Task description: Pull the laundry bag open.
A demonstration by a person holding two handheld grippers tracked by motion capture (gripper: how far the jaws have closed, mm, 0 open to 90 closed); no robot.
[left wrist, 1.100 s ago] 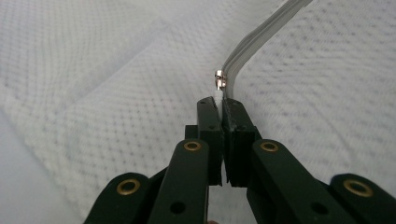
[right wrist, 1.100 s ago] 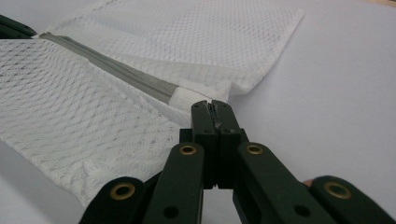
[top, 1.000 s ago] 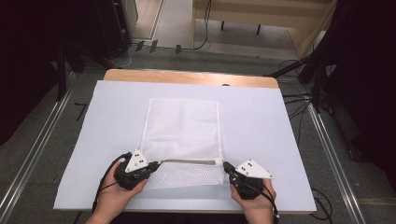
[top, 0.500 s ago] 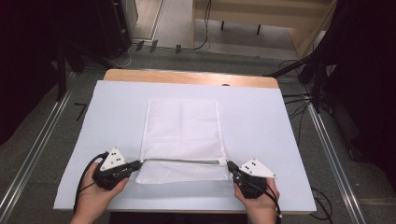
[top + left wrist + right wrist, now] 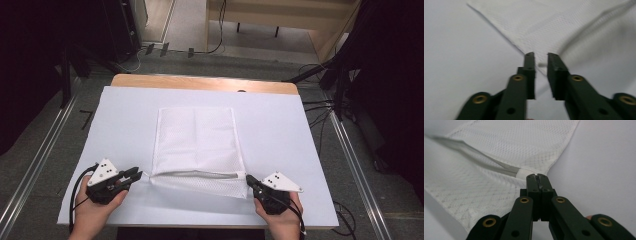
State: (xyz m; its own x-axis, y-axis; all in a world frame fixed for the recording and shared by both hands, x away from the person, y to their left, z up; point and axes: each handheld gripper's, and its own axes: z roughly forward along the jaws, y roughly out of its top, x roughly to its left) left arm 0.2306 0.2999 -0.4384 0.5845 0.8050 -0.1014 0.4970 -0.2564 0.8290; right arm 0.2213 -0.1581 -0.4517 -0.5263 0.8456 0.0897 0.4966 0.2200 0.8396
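Grey floor [image 5: 185, 60], cables [image 5: 320, 107] trailing right, wooden furniture [image 5: 280, 15] behind, dark surroundings.

The mesh bag [image 5: 197, 147] lies flat on the sheet [image 5: 280, 125] that covers the bench [image 5: 200, 81], between the two tongs and stretching away from them toward the far edge. Its near edge is folded back over itself, and that fold runs across from the left tongs [image 5: 134, 174] to the right tongs [image 5: 250, 181]. The left tongs sit just off the bag's near left corner, jaws apart, the corner lying right at their tips [image 5: 539, 58]. The right tongs [image 5: 537, 178] are closed on the near right corner of the bag. Beyond the tongs and the bag, a strip of bare bench shows past the sheet's far edge.
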